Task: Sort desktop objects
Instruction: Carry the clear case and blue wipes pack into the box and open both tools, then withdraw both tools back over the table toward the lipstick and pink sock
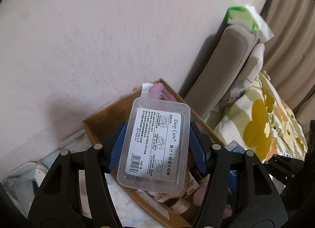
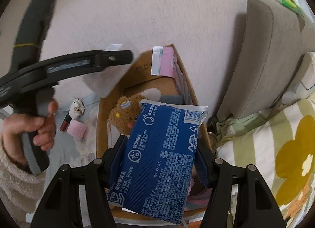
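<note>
Left wrist view
My left gripper [image 1: 156, 145]: clamped on a clear plastic floss-pick box [image 1: 154, 145], blue pads pressing its two long sides.
Box axis: runs forward, away from me, along my fingers.
Where it is: in the air above the open cardboard box [image 1: 92, 127], over its middle.
Label: "Deep Care", Chinese text, a barcode, "EXP:2035.2.9".

Right wrist view
My right gripper [image 2: 159, 161]: clenched on a blue wet-wipes pack [image 2: 161, 159], held by its long edges.
Pack axis: forward and slightly right.
Where it is: above the cardboard box's near edge, over a brown plush toy [image 2: 126, 115] inside.
Writing: "99.9%", "YX0530", a recycling mark, Chinese print.
Nearer hand: I judge both sit over the box; a straight drop suits either.
Outside the box's left wall: a pink roll [image 2: 77, 129].
</note>
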